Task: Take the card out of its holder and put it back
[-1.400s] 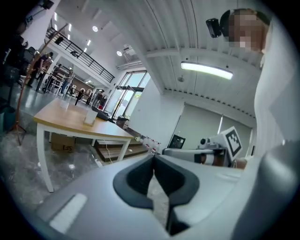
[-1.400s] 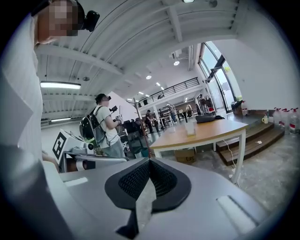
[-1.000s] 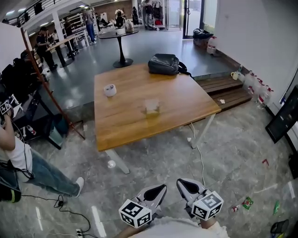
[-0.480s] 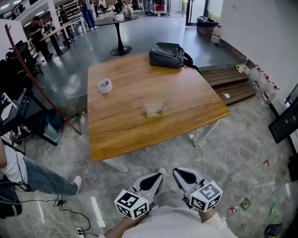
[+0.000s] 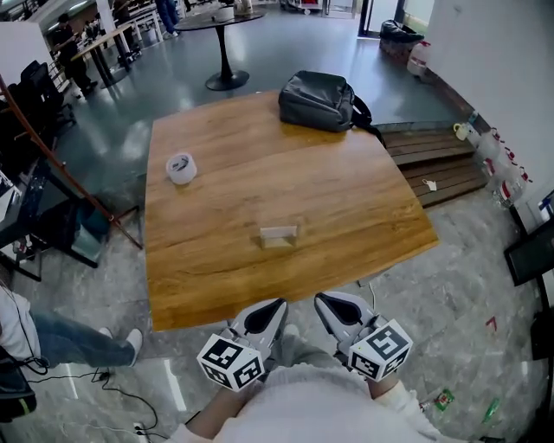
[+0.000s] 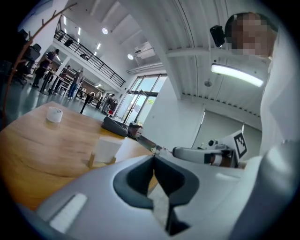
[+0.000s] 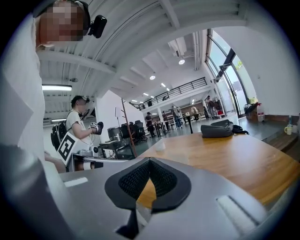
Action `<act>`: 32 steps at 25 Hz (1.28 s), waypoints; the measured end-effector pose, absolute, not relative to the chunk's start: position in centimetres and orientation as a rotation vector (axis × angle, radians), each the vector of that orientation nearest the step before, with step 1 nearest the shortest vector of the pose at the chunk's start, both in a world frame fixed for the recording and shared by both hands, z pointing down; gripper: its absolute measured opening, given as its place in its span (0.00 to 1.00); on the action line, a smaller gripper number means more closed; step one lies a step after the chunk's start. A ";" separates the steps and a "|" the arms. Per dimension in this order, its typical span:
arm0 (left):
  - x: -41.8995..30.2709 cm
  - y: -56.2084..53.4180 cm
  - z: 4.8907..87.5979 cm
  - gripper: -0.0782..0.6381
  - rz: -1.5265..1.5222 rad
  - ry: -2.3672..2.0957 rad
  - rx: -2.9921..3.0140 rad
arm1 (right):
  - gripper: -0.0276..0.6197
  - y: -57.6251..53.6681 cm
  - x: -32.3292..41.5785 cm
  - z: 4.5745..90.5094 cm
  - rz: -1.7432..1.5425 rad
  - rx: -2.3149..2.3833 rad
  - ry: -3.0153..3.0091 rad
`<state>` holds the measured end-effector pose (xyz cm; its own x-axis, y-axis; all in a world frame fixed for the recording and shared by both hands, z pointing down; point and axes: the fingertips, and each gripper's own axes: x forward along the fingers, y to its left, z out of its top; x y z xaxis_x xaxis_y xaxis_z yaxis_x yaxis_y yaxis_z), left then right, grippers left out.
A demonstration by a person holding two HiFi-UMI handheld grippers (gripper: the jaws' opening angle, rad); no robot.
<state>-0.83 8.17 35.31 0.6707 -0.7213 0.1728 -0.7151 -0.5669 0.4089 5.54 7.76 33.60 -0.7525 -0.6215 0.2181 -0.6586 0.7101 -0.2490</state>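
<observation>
A white card stands upright in a small wooden holder (image 5: pixel 279 234) near the middle of the wooden table (image 5: pixel 372 216). In the left gripper view the card and holder (image 6: pixel 104 151) lie ahead and to the left of the jaws. My left gripper (image 5: pixel 275 305) and right gripper (image 5: pixel 321 300) hang side by side just short of the table's near edge, both pointing at the table. Each is shut with nothing between its jaws, as the left gripper (image 6: pixel 153 157) and right gripper (image 7: pixel 149 161) show in their own views. Neither touches the card.
A roll of tape (image 5: pixel 181 167) lies at the table's left and a black bag (image 5: pixel 318 100) at its far edge. A person's legs (image 5: pixel 61 333) are on the floor at the left. Wooden steps (image 5: pixel 441 169) and bottles stand at the right. A round table (image 5: pixel 223 17) stands beyond.
Both grippers and the view have moved forward together toward the table, so its near edge now lies just ahead of the fingertips. Both stay shut.
</observation>
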 end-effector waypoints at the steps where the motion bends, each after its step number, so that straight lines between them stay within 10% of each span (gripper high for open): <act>1: -0.8 7.0 35.5 0.12 -0.020 -1.135 2.424 | 0.04 6.5 5.8 33.8 0.479 1.045 -2.788; 32: -3.9 -5.5 40.9 0.12 0.093 -1.094 2.285 | 0.10 -5.6 1.5 39.9 0.699 0.953 -2.658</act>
<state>-3.91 -5.54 40.93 0.6585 -0.6875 0.3061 -0.7292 -0.4823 0.4855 1.52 -5.58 39.93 -0.7613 -0.5353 0.3659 -0.6460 0.6744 -0.3576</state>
